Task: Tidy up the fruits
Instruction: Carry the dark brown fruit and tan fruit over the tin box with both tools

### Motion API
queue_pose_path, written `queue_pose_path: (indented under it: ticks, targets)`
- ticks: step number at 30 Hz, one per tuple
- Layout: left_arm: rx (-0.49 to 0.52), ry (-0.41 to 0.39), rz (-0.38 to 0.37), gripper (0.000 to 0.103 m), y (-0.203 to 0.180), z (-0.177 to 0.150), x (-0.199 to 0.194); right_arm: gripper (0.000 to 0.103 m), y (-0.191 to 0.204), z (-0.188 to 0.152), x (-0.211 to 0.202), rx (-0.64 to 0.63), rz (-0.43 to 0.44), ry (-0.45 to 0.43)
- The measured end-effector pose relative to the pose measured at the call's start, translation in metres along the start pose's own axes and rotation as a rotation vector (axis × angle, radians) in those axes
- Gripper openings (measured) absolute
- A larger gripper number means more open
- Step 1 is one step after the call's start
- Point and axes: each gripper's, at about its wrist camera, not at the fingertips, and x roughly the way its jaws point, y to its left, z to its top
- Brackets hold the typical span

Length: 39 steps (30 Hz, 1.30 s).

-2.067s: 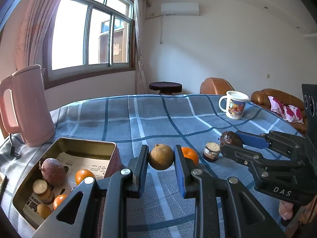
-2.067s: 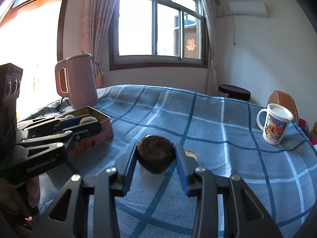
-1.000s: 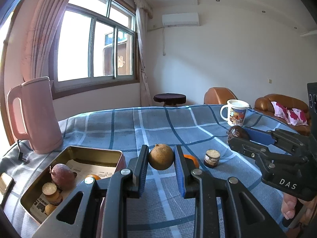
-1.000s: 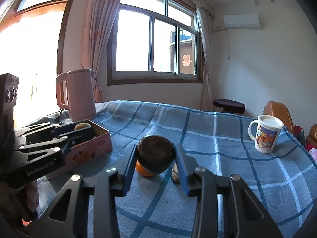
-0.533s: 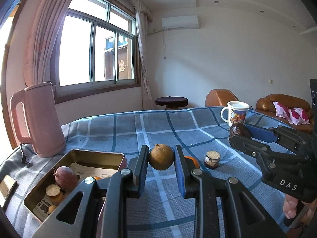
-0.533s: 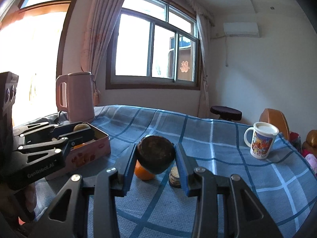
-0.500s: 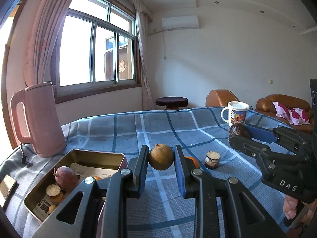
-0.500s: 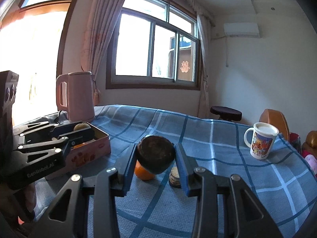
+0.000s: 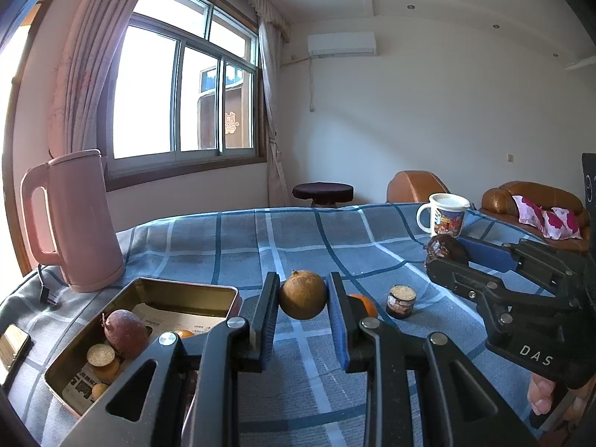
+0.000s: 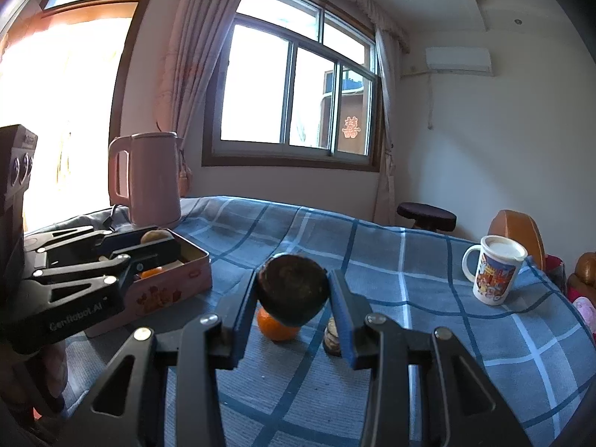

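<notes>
My left gripper (image 9: 303, 300) is shut on a round tan-brown fruit (image 9: 302, 300), held above the blue checked cloth. My right gripper (image 10: 293, 300) is shut on a dark wrinkled round fruit (image 10: 293, 294); in the left wrist view that same fruit (image 9: 445, 247) shows at the tip of the right gripper. An open metal tin (image 9: 186, 292) at the left holds a purple fruit (image 9: 124, 333), a cut slice and small oranges. On the cloth beyond the grippers lie an orange (image 10: 277, 326) and a small cut piece (image 9: 400, 300).
A pink kettle (image 9: 72, 221) stands behind the tin at the left. A printed mug (image 9: 445, 214) stands at the far right of the table. A phone (image 9: 13, 342) lies at the left edge. A stool and brown sofas stand beyond the table.
Both grippers have risen a little with their fruits, so the table sits lower in both views. The grips have not changed.
</notes>
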Motion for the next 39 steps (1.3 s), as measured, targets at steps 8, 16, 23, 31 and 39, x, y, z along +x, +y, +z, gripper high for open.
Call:
queue_pose_path:
  ticks: [8,16,23,31,39]
  targets:
    - [-0.016,0.004,0.008,0.027,0.009,0.0,-0.002,0.042,0.01,0.002,0.008,-0.016,0.022,0.011]
    - [-0.033,0.006,0.018,0.027,0.02,0.0,-0.007,0.042,0.024,0.01,0.014,-0.043,0.051,0.012]
    - [-0.054,0.015,0.038,0.027,0.035,-0.002,-0.008,0.042,0.038,0.019,0.023,-0.06,0.088,0.013]
    - [-0.085,0.028,0.074,0.027,0.055,-0.005,-0.011,0.042,0.059,0.022,0.034,-0.089,0.128,0.026]
    - [-0.105,0.038,0.108,0.027,0.073,-0.008,-0.015,0.042,0.075,0.025,0.043,-0.11,0.162,0.033]
